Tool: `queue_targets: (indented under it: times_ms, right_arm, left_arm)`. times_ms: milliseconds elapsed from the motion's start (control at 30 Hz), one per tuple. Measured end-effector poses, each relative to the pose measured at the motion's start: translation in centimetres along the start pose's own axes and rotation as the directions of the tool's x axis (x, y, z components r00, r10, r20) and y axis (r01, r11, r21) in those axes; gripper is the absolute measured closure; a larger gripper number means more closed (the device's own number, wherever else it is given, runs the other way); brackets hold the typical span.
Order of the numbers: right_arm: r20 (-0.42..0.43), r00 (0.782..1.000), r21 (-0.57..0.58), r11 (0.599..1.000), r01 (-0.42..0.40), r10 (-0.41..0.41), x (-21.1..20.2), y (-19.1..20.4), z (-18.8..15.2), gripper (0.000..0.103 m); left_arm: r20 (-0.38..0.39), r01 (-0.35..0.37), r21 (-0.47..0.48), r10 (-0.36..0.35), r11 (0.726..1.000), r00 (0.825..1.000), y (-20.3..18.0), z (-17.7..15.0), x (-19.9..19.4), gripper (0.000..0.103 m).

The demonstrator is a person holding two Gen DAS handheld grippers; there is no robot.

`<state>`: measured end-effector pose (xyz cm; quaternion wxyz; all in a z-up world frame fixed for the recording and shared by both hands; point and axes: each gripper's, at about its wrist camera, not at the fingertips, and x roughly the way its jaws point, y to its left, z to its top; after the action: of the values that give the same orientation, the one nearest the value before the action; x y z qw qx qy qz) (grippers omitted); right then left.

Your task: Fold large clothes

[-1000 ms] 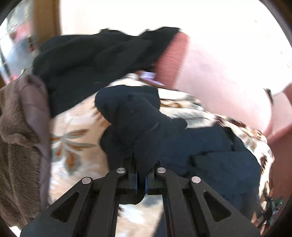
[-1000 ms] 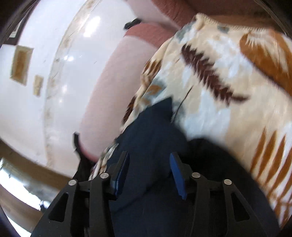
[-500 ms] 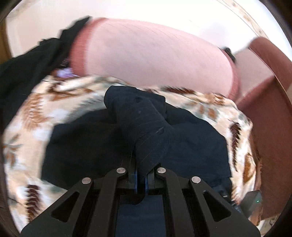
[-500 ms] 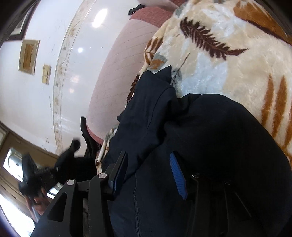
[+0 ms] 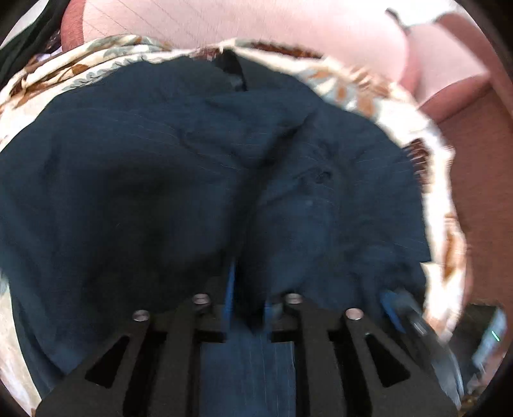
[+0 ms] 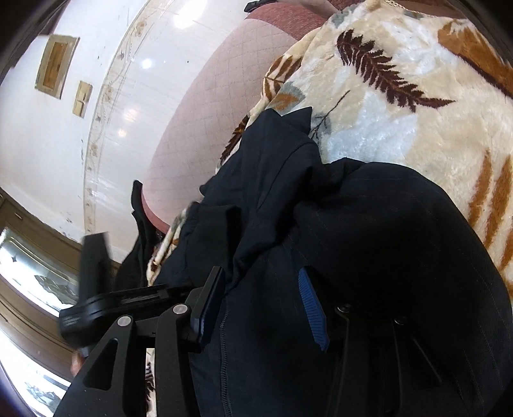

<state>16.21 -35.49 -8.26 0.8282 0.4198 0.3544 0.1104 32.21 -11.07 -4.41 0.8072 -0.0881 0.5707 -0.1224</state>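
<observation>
A dark navy pinstriped garment (image 5: 192, 166) lies bunched on a cream blanket with a brown leaf pattern (image 5: 96, 61). My left gripper (image 5: 248, 301) sits low on the garment, its jaws slightly apart with dark cloth between them. The right gripper shows at the lower right of the left wrist view (image 5: 404, 308). In the right wrist view the same garment (image 6: 368, 231) covers the lower frame. My right gripper (image 6: 259, 304) is open, its blue pads (image 6: 312, 309) astride a stitched seam of the cloth. A fold drapes over its right finger.
A pink quilted sofa back (image 5: 256, 19) rises behind the blanket, also in the right wrist view (image 6: 218, 96). A reddish-brown armrest (image 5: 481, 134) stands at the right. Another dark garment (image 6: 141, 231) hangs over the sofa edge. A white wall (image 6: 64, 134) is beyond.
My left gripper has lowered the lifted fold onto the garment, and its jaws have parted slightly. My right gripper has stayed open over the cloth, with the garment now spread flatter.
</observation>
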Motion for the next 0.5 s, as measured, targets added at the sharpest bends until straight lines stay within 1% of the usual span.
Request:
queue_targets:
  times_ms: [33,67,100,133,167,200,267,333,367,400,433,467,500]
  right_arm:
    - [0.001,1.000,0.007,1.000,0.006,-0.006,-0.3,0.3,0.2,0.051]
    - [0.021,1.000,0.007,1.000,-0.007,0.007,-0.8,0.8,0.5,0.051]
    - [0.038,0.999,-0.001,1.000,-0.021,0.021,-1.1,1.3,0.6,0.051]
    - [0.053,0.998,-0.025,0.999,-0.032,0.033,-1.3,2.2,0.9,0.048]
    - [0.054,0.998,-0.046,0.998,-0.031,0.033,-1.2,3.0,1.0,0.044]
    - [0.044,0.999,-0.068,0.997,-0.028,0.031,-0.6,3.8,1.1,0.037]
    - [-0.002,1.000,-0.071,0.997,-0.014,0.014,1.5,5.0,1.6,0.035]
    - [-0.069,0.997,-0.034,0.999,-0.019,0.016,4.1,5.5,1.9,0.035]
    - [-0.107,0.994,-0.011,1.000,-0.019,0.018,5.5,5.7,2.0,0.035]
    - [-0.135,0.991,0.007,1.000,0.003,-0.002,7.0,6.0,1.9,0.035]
    - [-0.158,0.987,0.014,1.000,0.014,-0.011,8.0,6.0,1.8,0.035]
    - [-0.202,0.979,0.019,1.000,0.021,-0.017,9.3,6.2,1.5,0.035]
    - [-0.235,0.972,0.017,1.000,0.020,-0.016,10.3,6.6,1.3,0.039]
  left_arm:
    - [0.024,0.033,-0.002,-0.033,0.999,0.999,0.7,-0.5,-1.5,0.070]
    - [0.068,0.068,-0.007,-0.068,0.998,0.995,1.9,-1.2,-3.5,0.056]
    - [0.112,0.082,-0.012,-0.080,0.997,0.991,3.1,-2.0,-5.3,0.052]
    - [0.143,0.082,-0.018,-0.078,0.996,0.987,4.2,-2.6,-6.5,0.049]
    - [0.174,0.076,-0.031,-0.069,0.997,0.982,5.7,-3.3,-7.7,0.049]
    - [0.186,0.060,-0.050,-0.050,0.997,0.981,6.9,-3.7,-8.2,0.049]
    - [0.181,0.020,-0.114,0.001,0.993,0.983,9.7,-4.8,-8.0,0.049]
    - [0.136,0.005,-0.187,0.021,0.982,0.990,12.1,-5.7,-6.7,0.049]
    - [0.110,0.007,-0.232,0.019,0.973,0.994,13.4,-6.1,-5.9,0.049]
    - [0.093,0.016,-0.273,0.010,0.962,0.996,14.5,-6.6,-5.2,0.050]
    - [0.090,0.031,-0.304,-0.004,0.952,0.996,15.2,-6.9,-4.8,0.052]
    - [0.101,0.051,-0.317,-0.020,0.947,0.995,15.8,-7.1,-4.7,0.053]
    - [0.116,0.068,-0.321,-0.032,0.945,0.993,15.9,-7.2,-5.0,0.053]
